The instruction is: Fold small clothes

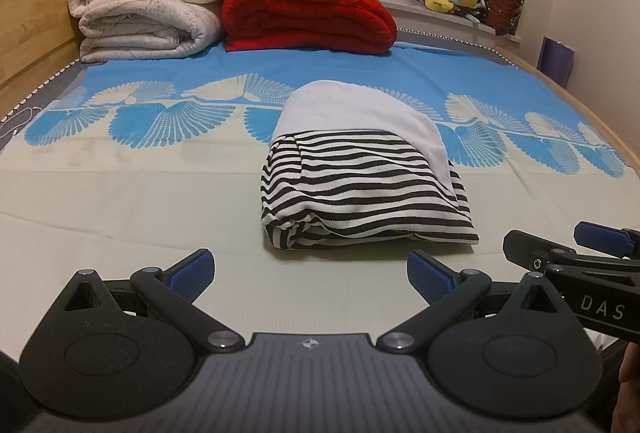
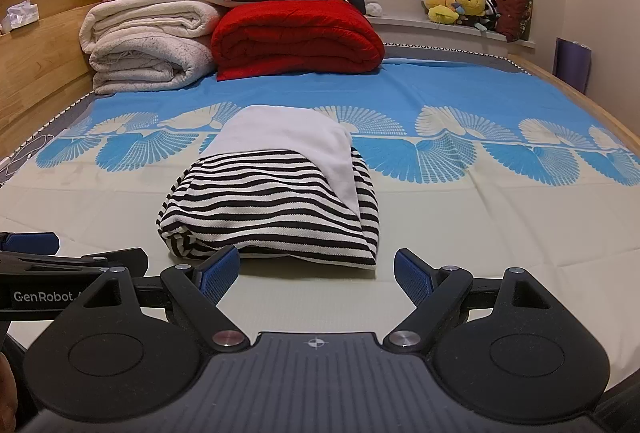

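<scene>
Nearest each camera: left claw [image 1: 311, 279] spread wide, blue pads bare, nothing gripped; right claw [image 2: 317, 275] likewise spread wide and holding nothing, left pad just short of the garment's near edge

Directly ahead, on the bed sheet [image 2: 480, 225]: folded striped garment [image 1: 360, 193], black-and-white bands with a plain white panel on top, lying flat between and beyond both claws

Farther back, by the headboard: red blanket [image 1: 308, 17] beside stacked cream blankets [image 1: 148, 13]
</scene>
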{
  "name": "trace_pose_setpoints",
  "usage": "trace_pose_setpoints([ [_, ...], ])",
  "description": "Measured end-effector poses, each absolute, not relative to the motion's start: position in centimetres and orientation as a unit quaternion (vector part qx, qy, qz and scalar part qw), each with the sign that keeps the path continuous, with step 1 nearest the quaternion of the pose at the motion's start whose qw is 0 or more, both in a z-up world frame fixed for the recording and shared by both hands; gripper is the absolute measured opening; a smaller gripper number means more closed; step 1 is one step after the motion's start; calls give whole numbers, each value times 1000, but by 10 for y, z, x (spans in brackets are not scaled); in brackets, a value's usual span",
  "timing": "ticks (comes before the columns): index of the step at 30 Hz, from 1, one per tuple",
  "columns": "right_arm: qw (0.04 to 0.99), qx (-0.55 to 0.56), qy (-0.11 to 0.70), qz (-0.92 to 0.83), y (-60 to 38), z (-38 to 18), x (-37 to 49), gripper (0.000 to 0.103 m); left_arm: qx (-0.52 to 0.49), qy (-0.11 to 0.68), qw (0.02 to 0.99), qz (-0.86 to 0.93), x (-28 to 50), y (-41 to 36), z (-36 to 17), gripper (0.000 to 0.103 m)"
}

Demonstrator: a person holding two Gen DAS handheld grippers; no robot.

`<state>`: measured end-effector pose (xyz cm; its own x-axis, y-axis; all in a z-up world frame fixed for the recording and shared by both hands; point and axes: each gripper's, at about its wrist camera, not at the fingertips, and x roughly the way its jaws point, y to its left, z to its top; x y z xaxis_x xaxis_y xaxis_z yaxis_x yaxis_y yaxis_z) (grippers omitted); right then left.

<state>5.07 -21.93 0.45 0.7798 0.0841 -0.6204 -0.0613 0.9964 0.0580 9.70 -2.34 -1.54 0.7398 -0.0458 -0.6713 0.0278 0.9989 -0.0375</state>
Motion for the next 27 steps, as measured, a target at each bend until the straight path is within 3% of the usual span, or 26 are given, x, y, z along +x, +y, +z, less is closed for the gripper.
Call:
trace_pose_setpoints([
  [27,943,17,330,39,-220,4,51,85,-14,362,932,-21,98,-24,-19,102],
])
